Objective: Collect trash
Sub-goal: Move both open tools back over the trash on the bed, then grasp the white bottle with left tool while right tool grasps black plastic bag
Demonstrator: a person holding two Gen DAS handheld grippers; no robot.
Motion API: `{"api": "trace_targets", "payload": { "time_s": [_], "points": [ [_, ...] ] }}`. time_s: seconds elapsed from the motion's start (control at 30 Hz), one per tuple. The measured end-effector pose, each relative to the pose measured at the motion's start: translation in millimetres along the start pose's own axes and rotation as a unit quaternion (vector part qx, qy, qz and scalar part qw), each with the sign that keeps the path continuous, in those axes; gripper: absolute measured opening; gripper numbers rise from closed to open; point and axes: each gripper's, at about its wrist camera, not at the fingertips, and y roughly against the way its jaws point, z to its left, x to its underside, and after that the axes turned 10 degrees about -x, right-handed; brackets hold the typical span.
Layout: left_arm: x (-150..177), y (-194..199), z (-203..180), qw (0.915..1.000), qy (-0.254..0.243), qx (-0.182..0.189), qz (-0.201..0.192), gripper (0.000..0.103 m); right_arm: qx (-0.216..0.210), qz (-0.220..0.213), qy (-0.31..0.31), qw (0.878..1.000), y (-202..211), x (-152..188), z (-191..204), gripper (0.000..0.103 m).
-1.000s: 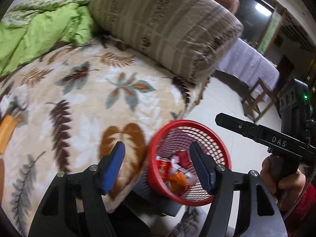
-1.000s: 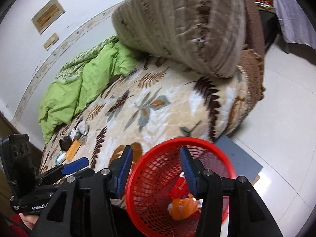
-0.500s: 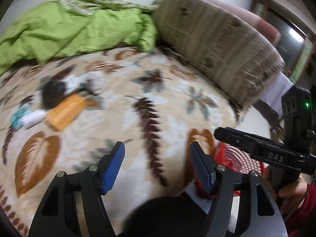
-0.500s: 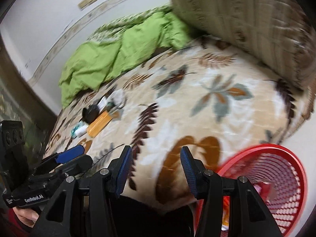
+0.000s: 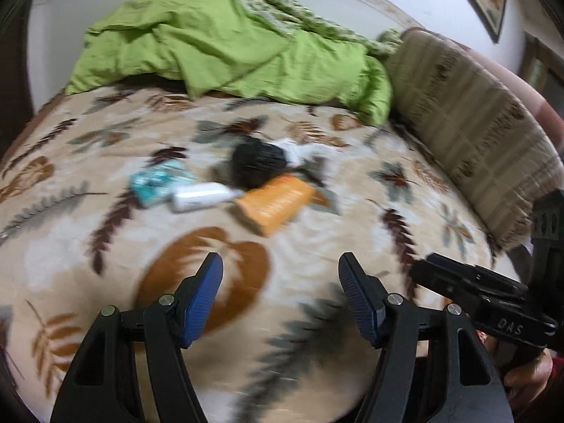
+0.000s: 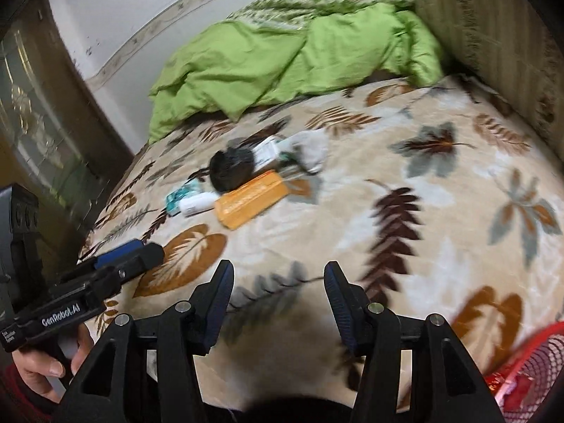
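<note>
Across the bed (image 5: pixel 317 246) lies a beige blanket (image 6: pixel 423 211) printed with brown, orange and grey-blue leaves, filling most of both views. At its far side a crumpled green quilt (image 5: pixel 229 42) is heaped against the wall, and a large striped brown cushion (image 5: pixel 469 112) stands along the right edge of the bed.

The red mesh basket (image 6: pixel 528 363) shows only in the right wrist view, at the lower right corner beside the bed's edge — some red and pale wrappers are visible inside it, too blurred to name.

The trash sits in a loose cluster near the middle of the blanket, well ahead of both tools. Largest is an orange flat packet (image 5: pixel 275 204), lying nearest the cameras. Touching its far end is a black crumpled lump (image 5: pixel 255 169). Behind that rests a white crumpled piece (image 5: pixel 290 148); motion blur hides its detail. To the left of the orange packet lies a white tube-like bottle (image 5: pixel 201 195), and just beside that a teal wrapper (image 5: pixel 158 183).

The left hand-held gripper (image 5: pixel 280 299) hangs over the near part of the blanket with its blue-padded jaws spread wide and nothing between them. The right hand-held gripper (image 6: pixel 278 303) is likewise held wide apart and empty — it hangs above the near edge of the bed, to the left of the basket.
</note>
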Motion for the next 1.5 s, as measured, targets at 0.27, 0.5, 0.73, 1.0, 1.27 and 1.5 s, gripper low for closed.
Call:
{"api": "trace_targets", "payload": {
  "time_s": [0.27,0.5,0.73,1.0,1.27,1.5],
  "points": [
    [-28.6,-38.7,50.1,0.9998,0.009,-0.018,0.009,0.067,-0.004,0.03,0.009,1.0,-33.3,11.4,11.6,0.056],
    [-57.5,-89.2,49.7,0.9993,-0.021,0.021,0.024,0.065,0.002,0.025,-0.006,1.0,-36.6,12.6,5.1,0.056],
    [-72.9,-143.3,46.3,0.9965,-0.048,0.033,0.06,0.049,0.003,0.039,0.001,0.999,-43.1,12.7,5.2,0.056],
    [-53.9,-157.5,41.5,0.9917,-0.065,0.05,0.099,0.044,-0.001,0.04,-0.003,0.999,-44.4,12.8,5.4,0.056],
    [-44.4,-152.2,28.8,0.9952,-0.029,0.011,0.093,0.029,-0.004,0.04,-0.003,0.999,-44.3,12.9,6.8,0.056],
    [-21.9,-124.0,33.7,0.9955,0.032,-0.029,0.084,0.029,-0.012,0.048,-0.027,0.998,-44.6,11.3,-2.7,0.057]
  ]
}}
